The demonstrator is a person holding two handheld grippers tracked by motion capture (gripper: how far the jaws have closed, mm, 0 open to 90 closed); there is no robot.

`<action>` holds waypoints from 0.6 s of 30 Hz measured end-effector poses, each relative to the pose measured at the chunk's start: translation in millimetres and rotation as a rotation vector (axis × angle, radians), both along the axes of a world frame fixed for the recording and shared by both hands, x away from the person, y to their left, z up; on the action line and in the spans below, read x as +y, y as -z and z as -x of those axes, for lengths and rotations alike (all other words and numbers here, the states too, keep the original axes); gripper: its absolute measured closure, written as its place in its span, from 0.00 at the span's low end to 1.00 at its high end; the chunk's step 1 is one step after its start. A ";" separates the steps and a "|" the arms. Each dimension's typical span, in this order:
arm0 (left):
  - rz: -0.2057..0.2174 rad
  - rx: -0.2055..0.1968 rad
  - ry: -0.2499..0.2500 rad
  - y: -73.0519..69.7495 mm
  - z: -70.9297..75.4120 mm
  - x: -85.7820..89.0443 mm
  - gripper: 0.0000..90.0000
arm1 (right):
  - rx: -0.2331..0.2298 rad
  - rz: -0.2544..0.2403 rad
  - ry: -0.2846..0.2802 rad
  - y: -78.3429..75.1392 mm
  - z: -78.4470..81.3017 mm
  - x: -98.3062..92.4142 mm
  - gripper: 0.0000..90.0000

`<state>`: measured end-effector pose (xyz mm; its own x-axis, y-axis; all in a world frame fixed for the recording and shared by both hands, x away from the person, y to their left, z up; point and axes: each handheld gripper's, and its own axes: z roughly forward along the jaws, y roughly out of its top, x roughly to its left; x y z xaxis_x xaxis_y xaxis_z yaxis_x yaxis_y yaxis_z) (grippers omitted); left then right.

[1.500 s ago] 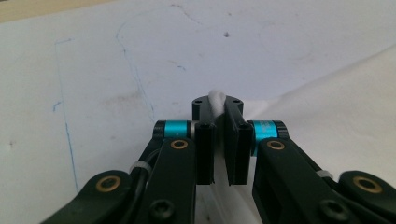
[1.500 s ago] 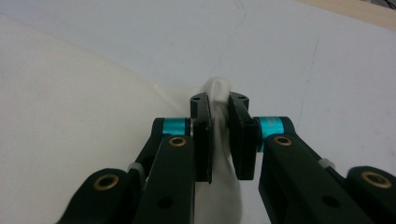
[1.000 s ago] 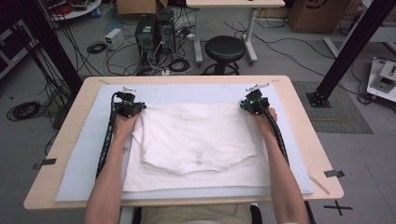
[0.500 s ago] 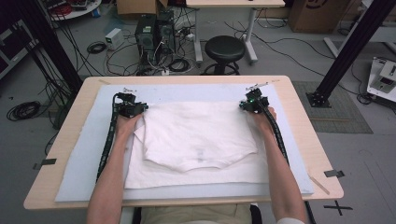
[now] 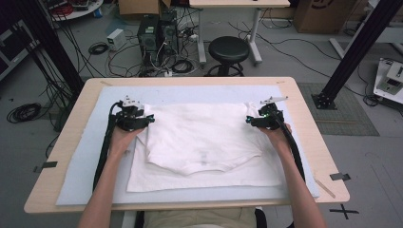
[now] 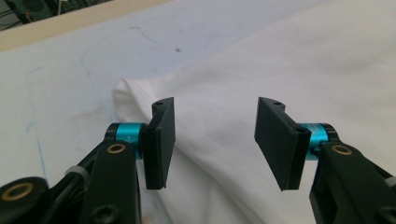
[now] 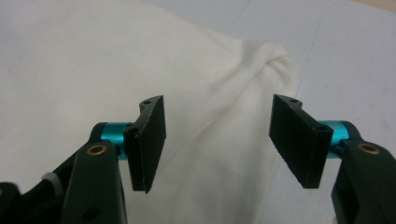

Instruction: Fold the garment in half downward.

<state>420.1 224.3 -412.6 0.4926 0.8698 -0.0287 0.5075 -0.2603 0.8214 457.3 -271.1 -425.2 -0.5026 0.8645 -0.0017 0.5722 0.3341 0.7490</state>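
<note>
Both grippers, left gripper [image 5: 142,119] and right gripper [image 5: 253,120], are hovering with fingers apart, just opened, nothing between them, over the soft, limp white shirt [image 5: 202,142], best pinched at its folded corners.

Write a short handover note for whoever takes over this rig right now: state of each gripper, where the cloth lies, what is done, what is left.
Left gripper: open, jaws just opened, nothing between the pads, at the far left corner of the white T-shirt.
Right gripper: open, jaws just opened, holding nothing, at the far right corner.
T-shirt: lies on the pale mat on the table, its near part folded up over the far part, both corners released.
Done: one fold, laid down.
Left: probably smoothing and further folds; the lower layer sticks out at the near edge.
</note>
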 end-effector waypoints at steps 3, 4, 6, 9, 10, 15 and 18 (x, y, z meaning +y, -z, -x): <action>0.028 -0.008 0.023 0.9 22.7 0.7 0.53 | -0.027 -0.016 -0.028 -1.3 23.6 -0.5 0.41; 0.029 -0.009 0.039 0.8 29.9 0.7 0.53 | -0.032 -0.031 -0.034 -1.1 31.1 -1.6 0.42; 0.037 -0.004 0.070 0.3 44.6 1.7 0.53 | -0.041 -0.060 -0.034 0.8 45.0 -3.5 0.42; 0.064 -0.001 0.084 1.9 65.2 5.4 0.53 | -0.042 -0.086 -0.035 4.3 62.3 -7.6 0.42; 0.059 0.002 0.084 3.4 71.3 7.1 0.53 | -0.044 -0.093 -0.035 5.2 66.8 -9.0 0.42; 0.072 0.041 0.105 12.8 94.5 15.2 0.53 | -0.053 -0.108 -0.032 7.4 82.8 -14.6 0.42; 0.128 0.063 0.116 21.4 110.2 22.7 0.52 | -0.055 -0.126 -0.037 10.3 95.9 -17.3 0.42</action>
